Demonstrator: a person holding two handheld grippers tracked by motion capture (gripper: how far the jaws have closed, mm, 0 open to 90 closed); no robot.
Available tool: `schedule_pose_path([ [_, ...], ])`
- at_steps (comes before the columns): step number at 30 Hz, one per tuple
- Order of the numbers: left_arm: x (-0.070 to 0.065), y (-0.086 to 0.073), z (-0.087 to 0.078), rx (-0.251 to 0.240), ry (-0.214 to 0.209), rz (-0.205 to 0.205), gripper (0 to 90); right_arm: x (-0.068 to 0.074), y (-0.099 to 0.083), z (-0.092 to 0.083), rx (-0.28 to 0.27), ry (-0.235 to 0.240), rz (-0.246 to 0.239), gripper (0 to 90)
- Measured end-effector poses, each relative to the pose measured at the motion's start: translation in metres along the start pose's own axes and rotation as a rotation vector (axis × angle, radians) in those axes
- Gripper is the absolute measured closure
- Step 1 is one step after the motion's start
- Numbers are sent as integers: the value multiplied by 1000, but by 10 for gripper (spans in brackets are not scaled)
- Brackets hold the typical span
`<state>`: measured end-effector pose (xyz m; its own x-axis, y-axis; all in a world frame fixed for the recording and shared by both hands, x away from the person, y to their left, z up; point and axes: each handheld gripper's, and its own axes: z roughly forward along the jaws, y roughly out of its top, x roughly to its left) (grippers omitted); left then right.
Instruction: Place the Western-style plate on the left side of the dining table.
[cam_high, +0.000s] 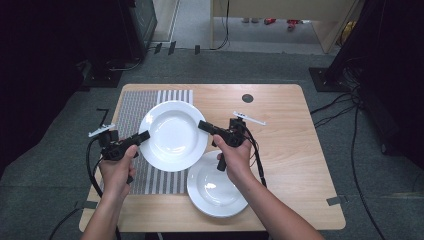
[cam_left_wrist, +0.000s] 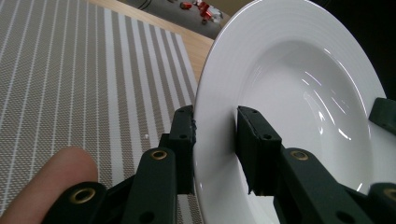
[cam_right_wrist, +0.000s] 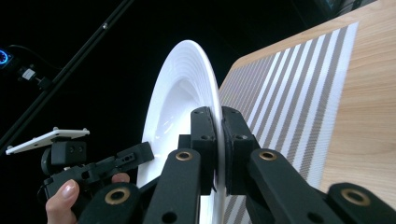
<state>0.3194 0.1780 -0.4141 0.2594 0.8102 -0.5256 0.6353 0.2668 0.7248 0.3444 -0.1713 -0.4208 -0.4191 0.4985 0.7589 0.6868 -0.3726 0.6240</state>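
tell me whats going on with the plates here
A person holds a white plate by its rim from both sides, with the left tongs clamped on one edge and the right tongs on the opposite edge. The plate is over the striped placemat. A second white plate lies on the wooden table near the person's right hand.

A second white plate (cam_high: 216, 187) is lying flat near the front edge of the wooden table (cam_high: 290, 150), partly overlapping the corner of a grey striped placemat (cam_high: 131, 107) that is covering the table's left part. A small dark round disc (cam_high: 247, 98) is sitting near the far edge. Black cables (cam_high: 335, 105) are trailing across the grey carpet (cam_high: 250, 65) beyond the table
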Motion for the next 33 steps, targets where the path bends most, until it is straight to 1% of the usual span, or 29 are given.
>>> schedule_pose_path([
  [8, 15, 10, 2, 3, 23, -20, 695, -4, 6, 27, 27, -1, 31, 861],
  [10, 18, 12, 4, 4, 27, -26, 695, -4, 6, 29, 28, -2, 32, 861],
  [15, 24, 16, 8, 9, 39, -23, 695, -8, 7, 39, 31, -8, 43, 859],
  [22, 34, 20, 14, 14, 50, -43, 696, -14, 9, 52, 37, -11, 60, 858],
  [26, 38, 22, 16, 12, 53, -42, 696, -17, 11, 59, 37, -11, 66, 858],
  [31, 42, 26, 19, 10, 64, -41, 699, -22, 12, 67, 44, -8, 95, 856],
  [33, 45, 27, 20, 11, 68, -44, 700, -24, 12, 71, 46, -12, 99, 854],
])
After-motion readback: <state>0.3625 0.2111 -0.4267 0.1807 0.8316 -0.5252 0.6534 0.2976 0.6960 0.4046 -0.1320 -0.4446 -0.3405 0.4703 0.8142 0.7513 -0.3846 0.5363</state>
